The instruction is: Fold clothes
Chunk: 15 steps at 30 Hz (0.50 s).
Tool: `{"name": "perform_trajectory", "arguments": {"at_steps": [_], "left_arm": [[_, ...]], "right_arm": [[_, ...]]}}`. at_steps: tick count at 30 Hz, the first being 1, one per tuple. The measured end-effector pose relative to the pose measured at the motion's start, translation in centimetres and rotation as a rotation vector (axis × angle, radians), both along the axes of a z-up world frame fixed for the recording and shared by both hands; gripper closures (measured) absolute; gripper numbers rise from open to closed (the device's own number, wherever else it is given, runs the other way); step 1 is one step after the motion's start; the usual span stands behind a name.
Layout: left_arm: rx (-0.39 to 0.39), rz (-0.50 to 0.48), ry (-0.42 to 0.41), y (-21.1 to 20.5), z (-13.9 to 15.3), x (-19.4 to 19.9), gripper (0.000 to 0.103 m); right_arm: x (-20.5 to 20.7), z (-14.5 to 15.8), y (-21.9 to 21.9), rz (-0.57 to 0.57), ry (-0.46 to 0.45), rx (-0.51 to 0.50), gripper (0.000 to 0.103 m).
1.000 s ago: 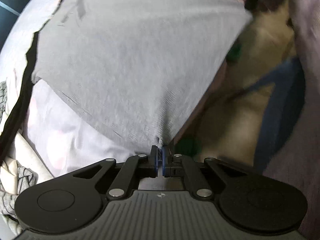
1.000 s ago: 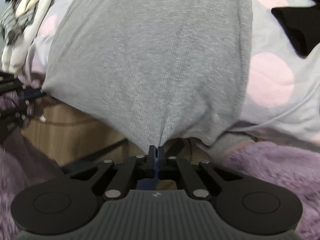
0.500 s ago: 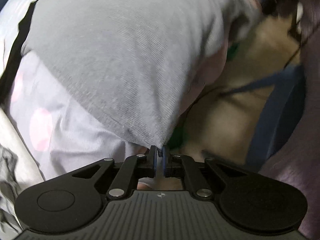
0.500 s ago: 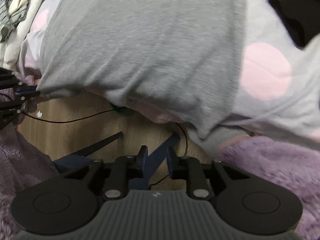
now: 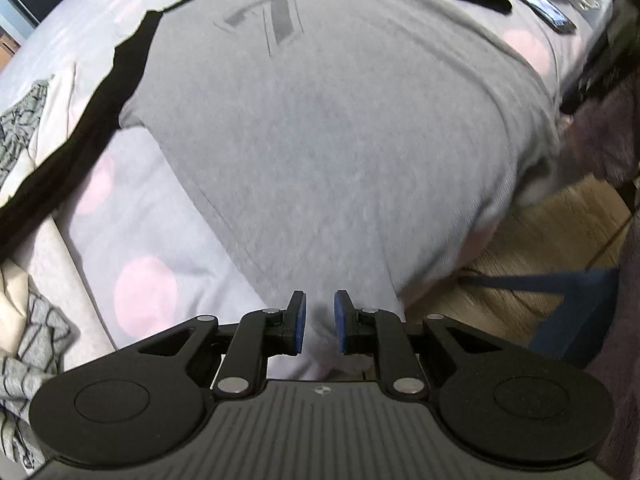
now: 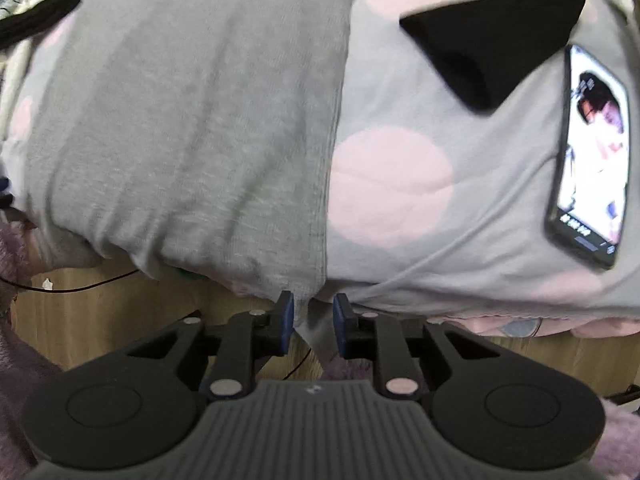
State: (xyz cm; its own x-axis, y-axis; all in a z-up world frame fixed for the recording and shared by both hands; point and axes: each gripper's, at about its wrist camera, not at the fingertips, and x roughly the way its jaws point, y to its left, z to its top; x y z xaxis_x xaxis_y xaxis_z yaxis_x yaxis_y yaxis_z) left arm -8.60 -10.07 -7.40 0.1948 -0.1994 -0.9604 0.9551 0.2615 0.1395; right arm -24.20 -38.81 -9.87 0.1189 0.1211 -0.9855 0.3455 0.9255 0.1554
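The grey knit T-shirt with black sleeves and a dark printed emblem (image 5: 328, 128) lies spread face-up on the bed covered by a pale lilac sheet with pink dots (image 5: 144, 292), its hem at the near edge of the bed and drooping slightly over it toward the wooden floor (image 5: 560, 232). By the look of it the garment is only laid out flat: no fold shows in the body, and both sleeves lie out to the sides, so the sleeve folds and the body folds all seem left to do. The left gripper (image 5: 320, 322) has just been opening and its blue-padded jaws now stand narrowly apart over the hem, the pads not pressing on the cloth. The right gripper (image 6: 313, 322) has likewise just let go; its jaws stand narrowly apart with a loose corner of the hem hanging between them, untouched as far as can be told. Counting: one T-shirt being worked, two grippers, one smartphone with a lit screen (image 6: 592, 156) near the right edge of the bed beside the shirt's black sleeve (image 6: 496, 36), and a heap of light and grey-patterned clothes (image 5: 28, 340) by the bed's left edge (how many pieces, too crumpled to count).
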Motion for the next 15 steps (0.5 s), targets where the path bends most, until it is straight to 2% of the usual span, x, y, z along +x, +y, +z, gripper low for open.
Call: {"name": "perform_trajectory", "arguments": {"at_steps": [4,5,6,15], "left_arm": [[-0.003,0.031,0.004,-0.6,-0.9,0.5,0.089],[0.001,0.029,0.0,-0.5,-0.9,0.5,0.089],[0.003,0.021,-0.006,-0.4,-0.6,0.5,0.089],[-0.004,0.024,-0.004,-0.7,-0.7,0.8,0.089]], "right_arm": [[0.8,-1.6,-0.3,-0.029,-0.004,0.017,0.082],[0.8,-1.6,-0.3,-0.032,-0.007,0.029,0.085],[0.8,-1.5,-0.2,-0.028,-0.012,0.042,0.096],[1.3,3.6,2.8,0.047,-0.149,0.115,0.099]]}}
